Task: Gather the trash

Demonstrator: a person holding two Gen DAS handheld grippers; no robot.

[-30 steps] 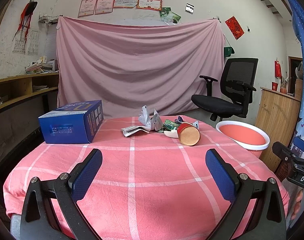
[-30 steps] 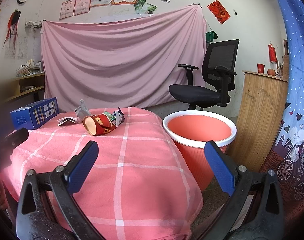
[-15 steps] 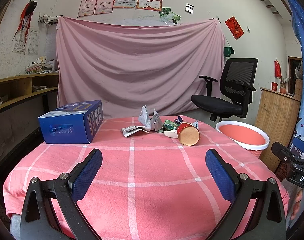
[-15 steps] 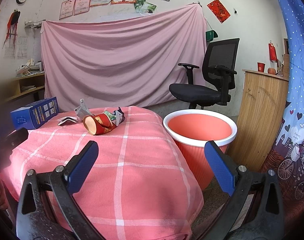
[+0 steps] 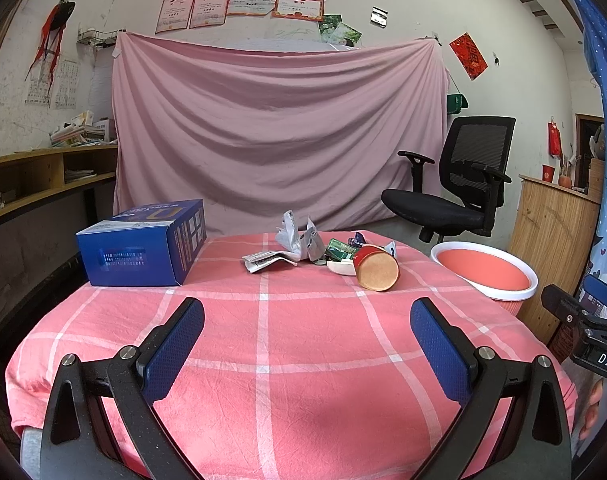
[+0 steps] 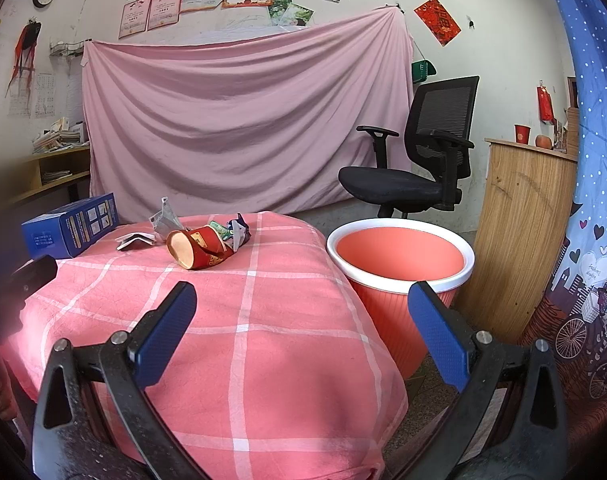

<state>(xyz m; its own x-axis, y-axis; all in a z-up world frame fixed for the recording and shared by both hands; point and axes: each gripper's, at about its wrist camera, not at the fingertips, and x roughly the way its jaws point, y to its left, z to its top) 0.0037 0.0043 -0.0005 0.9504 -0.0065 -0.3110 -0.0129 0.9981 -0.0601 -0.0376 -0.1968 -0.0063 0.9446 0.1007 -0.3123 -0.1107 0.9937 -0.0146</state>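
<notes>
A heap of trash lies at the far side of the pink checked table (image 5: 303,344): a tipped red paper cup (image 5: 376,268) (image 6: 199,249), crumpled grey wrappers (image 5: 297,236) (image 6: 165,218), a folded paper (image 5: 265,261) and small green packets (image 5: 337,250). An orange bin with a white rim (image 5: 485,270) (image 6: 401,258) stands off the table's right side. My left gripper (image 5: 307,344) is open over the near part of the table, well short of the trash. My right gripper (image 6: 303,332) is open above the table's right edge, beside the bin. Both are empty.
A blue cardboard box (image 5: 143,244) (image 6: 69,226) sits on the table's left. A black office chair (image 5: 455,184) (image 6: 415,160) stands behind the bin, and a wooden cabinet (image 6: 519,232) to its right. A pink sheet (image 5: 279,136) hangs on the back wall.
</notes>
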